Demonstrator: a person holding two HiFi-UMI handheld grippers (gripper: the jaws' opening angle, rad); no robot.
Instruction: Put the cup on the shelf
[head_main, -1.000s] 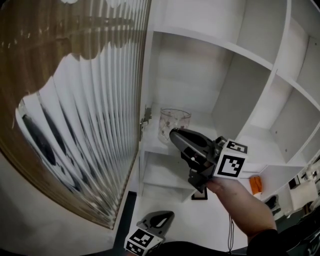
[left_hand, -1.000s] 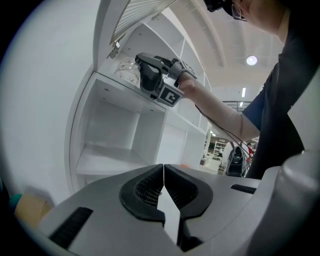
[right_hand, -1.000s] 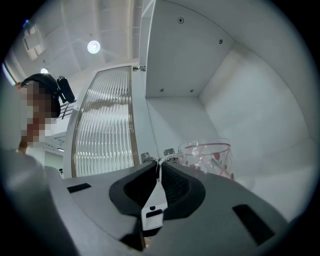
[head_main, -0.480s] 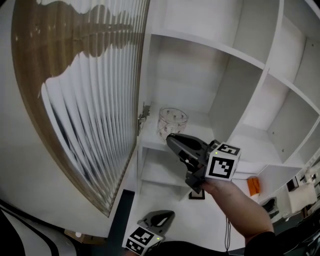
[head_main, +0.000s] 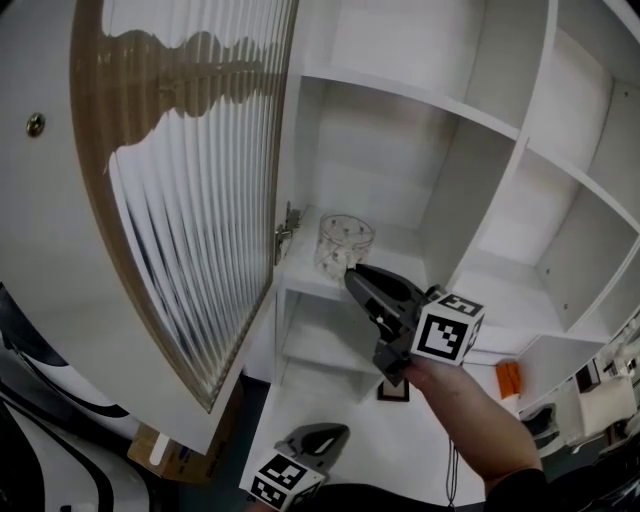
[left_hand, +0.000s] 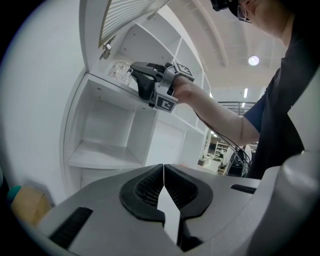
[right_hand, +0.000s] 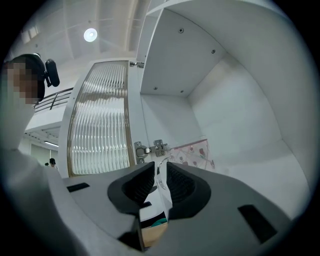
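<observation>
White shelving fills our view, its compartments bare apart from the one we are working in. At the right gripper (right_hand: 160, 176) the jaws stand nearly together, pinching the thin clear wall of the cup (head_main: 345, 238) at its rim, one pad inside and one outside. The gripper reaches in roughly level from the front. The cup is a glass tumbler with a small printed flower pattern. It stands upright at the front left corner of the shelf (head_main: 400, 243), just beside the metal hinge (head_main: 285, 238) on the cabinet's side wall. From the head view its base looks to be on the board or a hair above it; we cannot tell which. Outward from there, the ribbed-glass door (head_main: 200, 200) hangs swung open to the left, well clear of the cup. Lower down and well apart, the left gripper (left_hand: 163, 172) has its jaws shut with nothing between them, and it takes no part. We judge the cup light but rigid, smooth and breakable, so a rim pinch like this one can slip or let the cup swing. The rim is the sensible hold, since the wall is thin enough for the pads. Pressure should stay modest, and the jaws should part only once the base rests flat, set back from the front edge.
</observation>
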